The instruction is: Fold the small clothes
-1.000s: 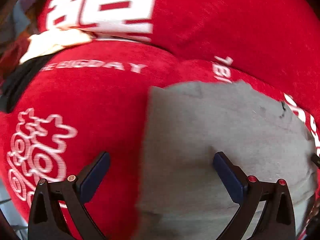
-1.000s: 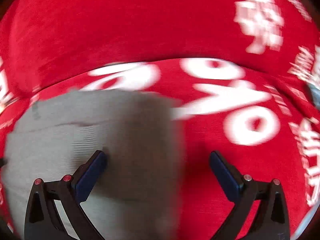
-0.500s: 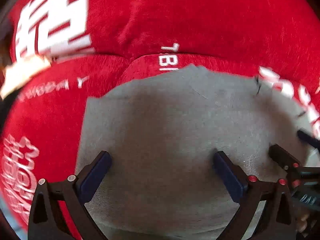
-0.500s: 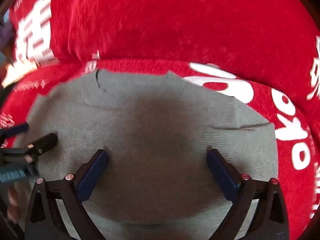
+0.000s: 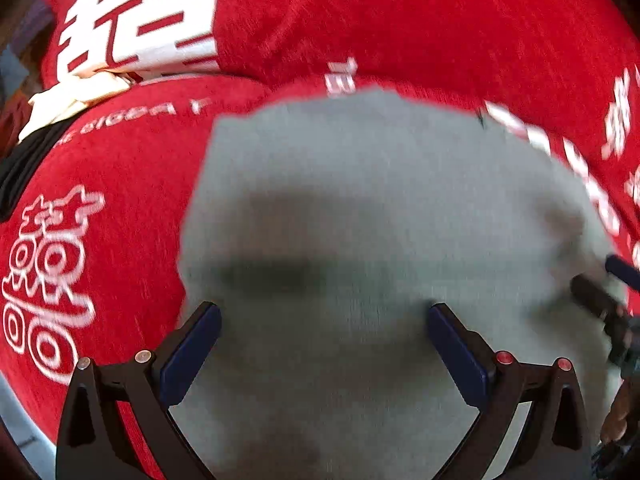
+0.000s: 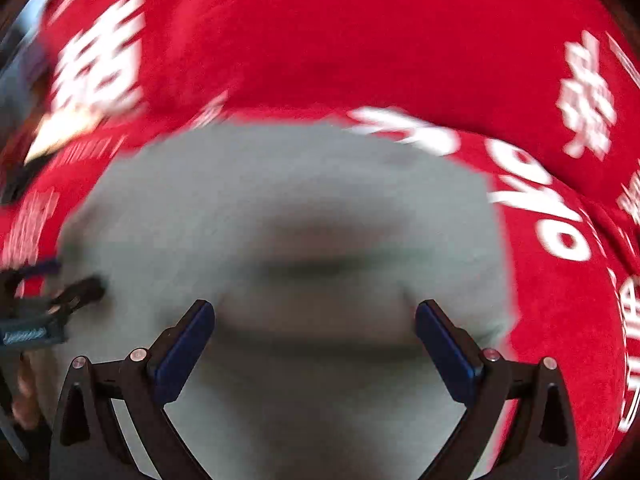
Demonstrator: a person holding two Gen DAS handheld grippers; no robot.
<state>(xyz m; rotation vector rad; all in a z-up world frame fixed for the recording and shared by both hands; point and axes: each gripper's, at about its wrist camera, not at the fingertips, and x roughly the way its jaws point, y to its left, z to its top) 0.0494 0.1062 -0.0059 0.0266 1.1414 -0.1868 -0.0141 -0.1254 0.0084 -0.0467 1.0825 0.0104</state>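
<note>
A small grey garment (image 5: 360, 208) (image 6: 280, 208) lies flat on a red sofa seat printed with white characters. My left gripper (image 5: 322, 316) hovers over the garment's left half, open, nothing between its blue pads. My right gripper (image 6: 314, 314) hovers over the garment's right half, also open and empty. Each gripper shows in the other's view: the right gripper's tips (image 5: 600, 296) at the garment's right edge, the left gripper's tips (image 6: 76, 292) at its left edge. Both views are motion-blurred.
The red backrest cushion (image 5: 400, 20) rises right behind the garment. A cream cloth (image 5: 76, 94) and something black (image 5: 24, 164) lie at the seat's far left end. A person's fingers (image 6: 24, 392) show at the lower left of the right wrist view.
Both grippers have swung in from the garment's sides to hover over it, and the garment now sits lower and nearer in both views. Both stayed open.
</note>
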